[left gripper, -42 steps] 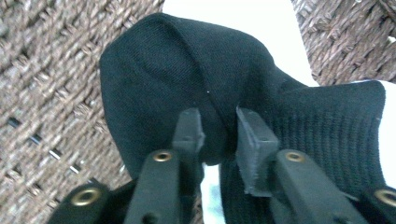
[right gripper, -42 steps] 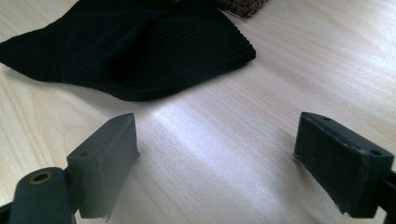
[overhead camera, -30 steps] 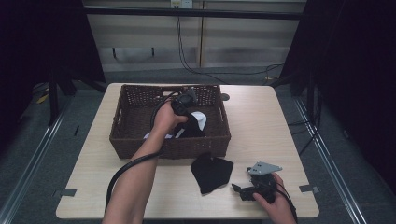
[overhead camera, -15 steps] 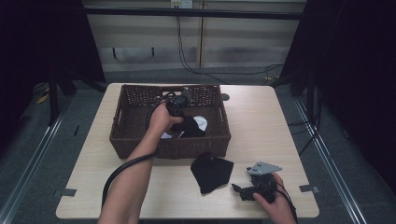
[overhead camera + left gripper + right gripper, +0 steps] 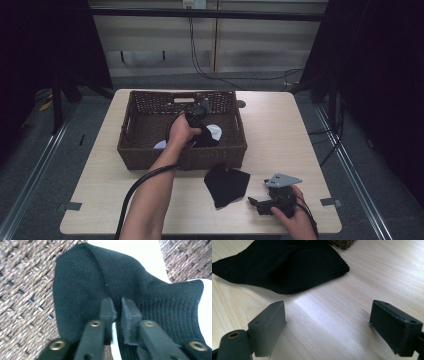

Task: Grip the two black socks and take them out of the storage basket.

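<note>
A brown wicker basket (image 5: 131, 150) stands at the table's far middle. Inside it, my left gripper (image 5: 199, 120) points down at a black sock (image 5: 205, 141) lying on a white sock (image 5: 216, 131). In the left gripper view the jaws (image 5: 115, 306) are pinched together on the black sock (image 5: 80, 285), with white fabric (image 5: 140, 250) behind it. A second black sock (image 5: 226, 184) lies flat on the table in front of the basket. My right gripper (image 5: 255, 202) rests near the front right, open, aimed at that sock (image 5: 287, 267); nothing is between its jaws (image 5: 330, 311).
The light wooden table (image 5: 285, 135) has bare room to the right of the basket and along the front left. A cable trails from the left gripper down the forearm (image 5: 145, 175). Dark floor and curtains surround the table.
The left hand has shifted slightly toward the near side of the basket and lowered onto the black sock. The right gripper has stayed in place.
</note>
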Motion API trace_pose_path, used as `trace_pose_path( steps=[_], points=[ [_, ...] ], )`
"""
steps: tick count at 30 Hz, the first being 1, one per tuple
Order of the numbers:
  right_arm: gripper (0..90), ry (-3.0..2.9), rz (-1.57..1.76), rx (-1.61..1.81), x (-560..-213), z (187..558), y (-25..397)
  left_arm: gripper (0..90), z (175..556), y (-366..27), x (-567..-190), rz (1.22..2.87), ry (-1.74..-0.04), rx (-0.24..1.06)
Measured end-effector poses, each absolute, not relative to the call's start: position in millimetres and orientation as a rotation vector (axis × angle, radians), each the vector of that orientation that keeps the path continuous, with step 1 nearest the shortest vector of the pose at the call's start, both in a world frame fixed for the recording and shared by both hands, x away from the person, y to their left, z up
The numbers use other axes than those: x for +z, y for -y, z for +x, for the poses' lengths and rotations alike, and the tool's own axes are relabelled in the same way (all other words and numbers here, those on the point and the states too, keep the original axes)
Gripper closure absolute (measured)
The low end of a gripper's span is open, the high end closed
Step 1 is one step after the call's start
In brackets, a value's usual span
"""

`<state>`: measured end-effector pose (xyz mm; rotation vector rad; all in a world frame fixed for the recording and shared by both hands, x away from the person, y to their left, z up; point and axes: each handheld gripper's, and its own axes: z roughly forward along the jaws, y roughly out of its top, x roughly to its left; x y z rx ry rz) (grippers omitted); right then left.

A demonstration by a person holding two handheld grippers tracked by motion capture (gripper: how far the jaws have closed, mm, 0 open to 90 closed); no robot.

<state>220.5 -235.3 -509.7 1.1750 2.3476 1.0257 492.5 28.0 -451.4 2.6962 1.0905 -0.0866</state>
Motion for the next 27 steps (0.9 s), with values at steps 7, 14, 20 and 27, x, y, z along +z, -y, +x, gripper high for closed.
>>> trace_pose_path(
  steps=[7, 14, 20, 27],
  points=[
    [12.4, -2.346, 1.174, 1.025, -509.8, 220.6, 235.3, 90.0, 489.7, -39.1, -416.6, 2.690, -1.084, -0.083],
    [12.4, -2.346, 1.172, 1.025, -509.8, 220.7, 235.3, 90.0, 484.3, -49.3, -387.7, 2.693, -1.070, -0.080],
    [12.4, -2.348, 1.172, 1.022, -509.6, 220.6, 235.4, 90.0, 479.9, -54.3, -363.0, 2.715, -1.051, -0.093],
    [12.4, -2.348, 1.175, 1.022, -509.5, 220.5, 235.3, 90.0, 475.9, -56.1, -338.3, 2.739, -1.038, -0.091]
  ],
)
